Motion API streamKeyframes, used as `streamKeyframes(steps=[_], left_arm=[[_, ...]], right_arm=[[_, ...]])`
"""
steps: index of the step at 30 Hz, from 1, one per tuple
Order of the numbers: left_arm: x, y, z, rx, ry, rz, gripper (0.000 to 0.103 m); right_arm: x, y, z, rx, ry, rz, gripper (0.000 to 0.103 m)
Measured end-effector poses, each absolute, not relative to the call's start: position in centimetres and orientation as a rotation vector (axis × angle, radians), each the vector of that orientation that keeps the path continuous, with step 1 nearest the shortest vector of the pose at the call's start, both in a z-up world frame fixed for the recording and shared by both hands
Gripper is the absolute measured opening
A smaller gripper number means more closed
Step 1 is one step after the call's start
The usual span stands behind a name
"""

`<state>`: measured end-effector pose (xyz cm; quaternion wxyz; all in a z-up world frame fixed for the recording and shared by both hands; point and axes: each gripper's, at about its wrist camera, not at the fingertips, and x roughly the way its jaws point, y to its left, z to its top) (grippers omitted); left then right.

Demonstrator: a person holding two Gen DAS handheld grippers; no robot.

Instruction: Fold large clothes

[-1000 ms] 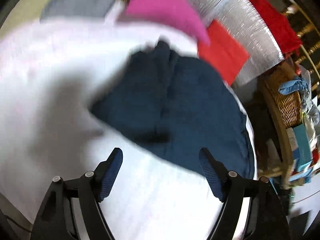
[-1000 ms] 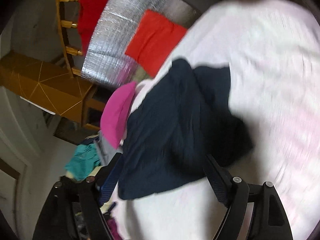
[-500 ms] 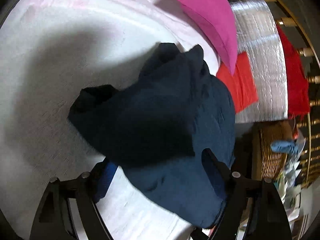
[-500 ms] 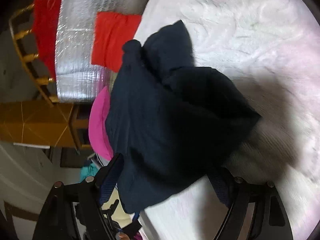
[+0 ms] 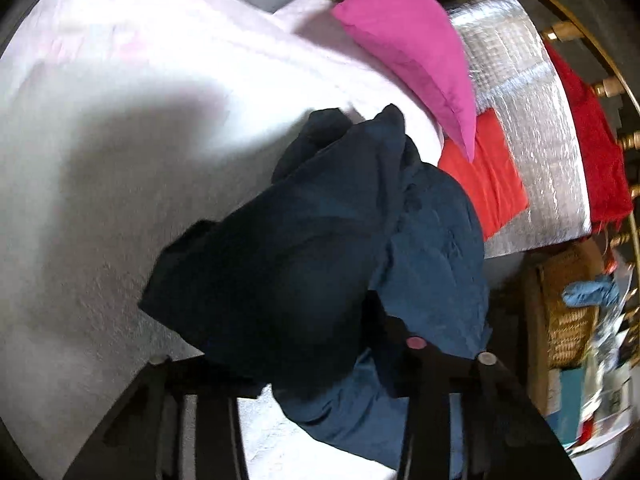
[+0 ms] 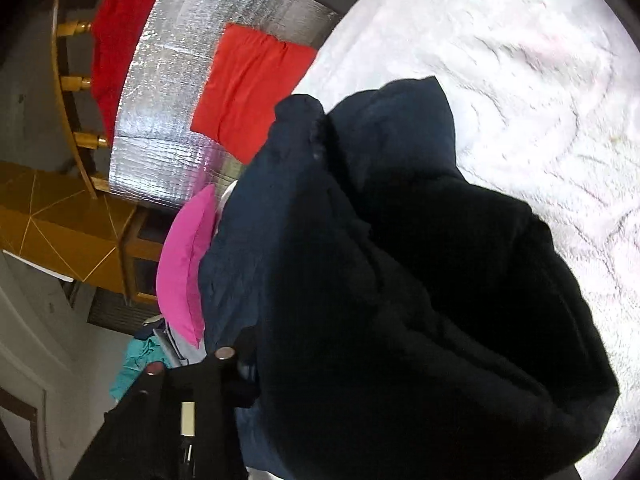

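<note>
A dark navy garment (image 5: 328, 240) lies bunched on the white fluffy bed cover (image 5: 100, 160), near the bed's edge. In the left wrist view its folds drape over my left gripper (image 5: 316, 364) and hide both fingertips. The jaws have drawn in and the cloth sits between them. In the right wrist view the same garment (image 6: 400, 280) fills the middle and covers my right gripper (image 6: 352, 384). Only the left finger's base shows there. The cloth looks held in both grippers and raised off the cover (image 6: 540, 80).
A pink pillow (image 5: 412, 52) and a red cloth (image 5: 488, 184) lie at the bed's edge. A silver foil sheet (image 5: 532, 128) hangs over a wooden rail with red fabric (image 5: 592, 140). A wicker basket (image 5: 568, 320) stands beside the bed.
Both grippers moved down onto the navy garment and closed on it. The cloth now bunches over the fingers and lifts; a second ago both grippers were open above it.
</note>
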<state>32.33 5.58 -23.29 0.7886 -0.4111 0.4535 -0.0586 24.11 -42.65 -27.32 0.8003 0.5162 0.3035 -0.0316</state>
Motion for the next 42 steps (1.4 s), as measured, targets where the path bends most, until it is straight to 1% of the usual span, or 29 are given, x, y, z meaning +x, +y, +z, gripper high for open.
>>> streamKeyframes(steps=[2, 5, 10, 16, 26, 31, 42], left_arm=[[32.0, 5.1, -22.4, -0.813, 0.967, -0.117, 0.034], [31.5, 5.0, -21.3, -0.759, 0.943, -0.122, 0.029], [30.7, 5.1, -20.4, -0.661, 0.938, -0.129, 0.026], [29.7, 4.4, -19.4, -0.544, 0.919, -0.12, 0.026], [25.8, 2.6, -18.8, -0.23, 0.854, -0.112, 0.026], [24.9, 1.6, -18.8, -0.106, 0.811, -0.107, 0.026], [25.1, 1.1, -18.9, -0.065, 0.782, -0.09, 0.026]], right_arm=[[23.3, -42.4, -26.6, 1.045, 0.643, -0.074, 0.042], [22.6, -41.7, -25.6, 0.971, 0.633, -0.073, 0.039], [21.3, -41.1, -24.5, 0.921, 0.637, -0.06, 0.037], [19.0, -40.8, -24.1, 0.914, 0.657, -0.032, 0.037], [15.8, -40.6, -25.3, 0.902, 0.704, -0.006, 0.037], [15.6, -40.5, -25.7, 0.886, 0.72, -0.014, 0.037], [16.6, -40.9, -26.4, 0.906, 0.751, -0.029, 0.037]])
